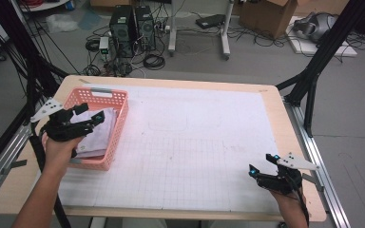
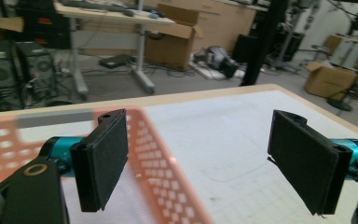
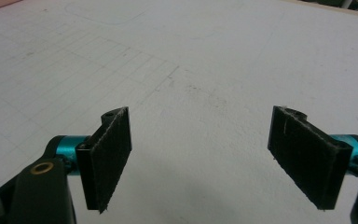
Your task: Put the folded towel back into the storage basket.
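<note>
Inside the pink basket [image 1: 113, 124] at the left end of the table [image 1: 275, 118] lies a pale folded cloth [image 1: 97, 135]; it looks like fabric, though the high view is too soft to be sure. Above that basket hangs the left gripper [image 1: 89, 113], its jaws spread wide with nothing between them, over the cloth and clear of it. In the left gripper view the left gripper [image 2: 207, 161] looks across the basket's far rim [image 2: 161, 154], which passes blurred between its pads. Well away from the basket, near the table's right front corner, the right gripper [image 1: 262, 164] sits just over the white gridded mat [image 1: 195, 142], jaws likewise wide apart and empty. In its own view the right gripper [image 3: 200, 163] faces bare mat [image 3: 191, 70].
</note>
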Demonstrator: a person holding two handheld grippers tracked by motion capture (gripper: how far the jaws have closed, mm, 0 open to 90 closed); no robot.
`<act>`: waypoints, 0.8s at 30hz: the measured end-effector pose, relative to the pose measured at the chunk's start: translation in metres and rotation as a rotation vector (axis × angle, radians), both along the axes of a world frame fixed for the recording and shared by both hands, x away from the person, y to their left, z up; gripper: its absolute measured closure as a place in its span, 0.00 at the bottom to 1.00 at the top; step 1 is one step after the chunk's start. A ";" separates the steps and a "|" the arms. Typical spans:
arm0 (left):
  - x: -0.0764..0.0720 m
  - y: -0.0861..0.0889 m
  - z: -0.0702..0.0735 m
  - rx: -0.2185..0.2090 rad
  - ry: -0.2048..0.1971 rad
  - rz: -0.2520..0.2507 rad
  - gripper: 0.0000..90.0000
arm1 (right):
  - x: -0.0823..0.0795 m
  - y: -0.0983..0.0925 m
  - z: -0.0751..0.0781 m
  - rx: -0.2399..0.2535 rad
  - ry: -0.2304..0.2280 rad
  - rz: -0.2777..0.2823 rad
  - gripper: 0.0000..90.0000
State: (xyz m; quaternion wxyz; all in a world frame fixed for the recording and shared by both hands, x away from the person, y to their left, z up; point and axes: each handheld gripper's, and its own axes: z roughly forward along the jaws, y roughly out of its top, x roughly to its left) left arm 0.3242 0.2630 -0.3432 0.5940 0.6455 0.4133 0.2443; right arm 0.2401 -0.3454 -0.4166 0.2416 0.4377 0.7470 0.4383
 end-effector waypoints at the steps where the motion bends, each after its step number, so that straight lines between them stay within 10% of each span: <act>1: -0.001 -0.004 0.000 0.001 -0.003 -0.010 0.23 | 0.000 0.000 0.000 0.002 -0.001 0.003 0.23; 15: -0.038 -0.096 -0.017 0.046 -0.047 -0.254 0.25 | 0.000 0.001 0.001 0.024 -0.026 0.021 0.23; 24: -0.056 -0.128 -0.041 0.046 -0.047 -0.317 0.25 | -0.002 0.001 0.004 0.025 -0.042 0.022 0.23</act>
